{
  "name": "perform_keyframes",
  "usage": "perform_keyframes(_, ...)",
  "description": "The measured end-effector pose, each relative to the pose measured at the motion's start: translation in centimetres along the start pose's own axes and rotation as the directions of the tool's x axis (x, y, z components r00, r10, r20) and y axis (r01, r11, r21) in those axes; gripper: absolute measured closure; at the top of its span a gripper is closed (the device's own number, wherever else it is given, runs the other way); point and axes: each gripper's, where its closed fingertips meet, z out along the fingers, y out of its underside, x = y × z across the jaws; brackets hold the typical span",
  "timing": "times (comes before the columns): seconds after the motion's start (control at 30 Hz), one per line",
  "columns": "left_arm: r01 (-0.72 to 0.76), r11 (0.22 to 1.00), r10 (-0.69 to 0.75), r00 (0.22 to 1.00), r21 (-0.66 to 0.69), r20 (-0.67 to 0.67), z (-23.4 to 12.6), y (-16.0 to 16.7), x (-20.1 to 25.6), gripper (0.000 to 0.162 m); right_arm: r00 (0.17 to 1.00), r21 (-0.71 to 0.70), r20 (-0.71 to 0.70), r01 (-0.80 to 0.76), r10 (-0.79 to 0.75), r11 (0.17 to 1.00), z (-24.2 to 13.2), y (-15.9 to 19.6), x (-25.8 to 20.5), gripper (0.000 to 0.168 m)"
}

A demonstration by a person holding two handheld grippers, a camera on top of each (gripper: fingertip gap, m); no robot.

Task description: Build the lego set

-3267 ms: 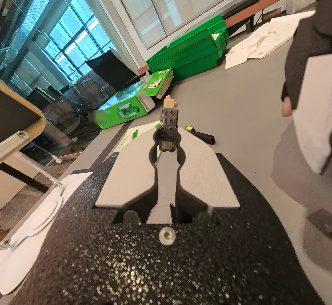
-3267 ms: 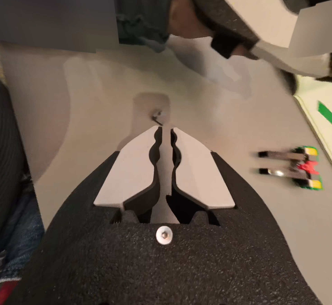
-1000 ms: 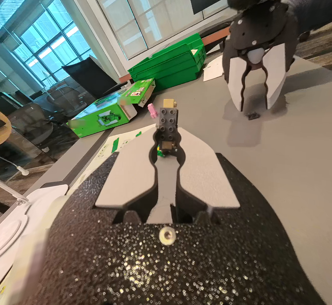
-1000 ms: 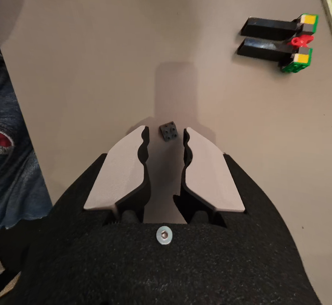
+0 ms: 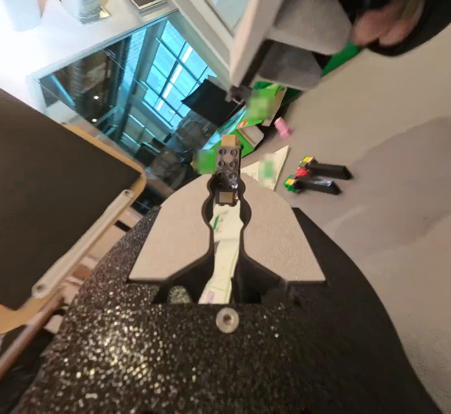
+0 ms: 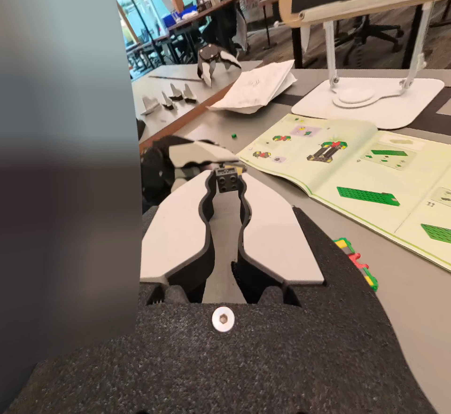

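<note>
Sub-assembly [image 6: 356, 264] half hidden behind right gripper [image 6: 227, 183]

Left hand-held gripper [image 5: 226, 183] body: black, coarse and speckled — glinting grains across a broad rounded shell.
Left fingers [image 5: 175, 233]: two flat pale grey plates with black wavy inner edges.
Left screw [image 5: 227, 321]: one silver hex-socket head, centred just behind the finger roots.
Right hand-held gripper [image 6: 227, 183] body: black, finer matte grain.
Right fingers [image 6: 278, 238]: pale grey faces, black scalloped sides.
Right screw [image 6: 223, 319]: silver washer-like head — centred behind the fingers.
</note>
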Motion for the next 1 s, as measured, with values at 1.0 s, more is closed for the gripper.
perform_keyframes(1.0,-0.272,0.961,0.268,0.960,-0.044,-0.079,1.0,-0.4,3.2,0.146,0.965,-0.312,-0.259,-0.050,-0.034,0.949,0.1,4.0,1.8,0.152)
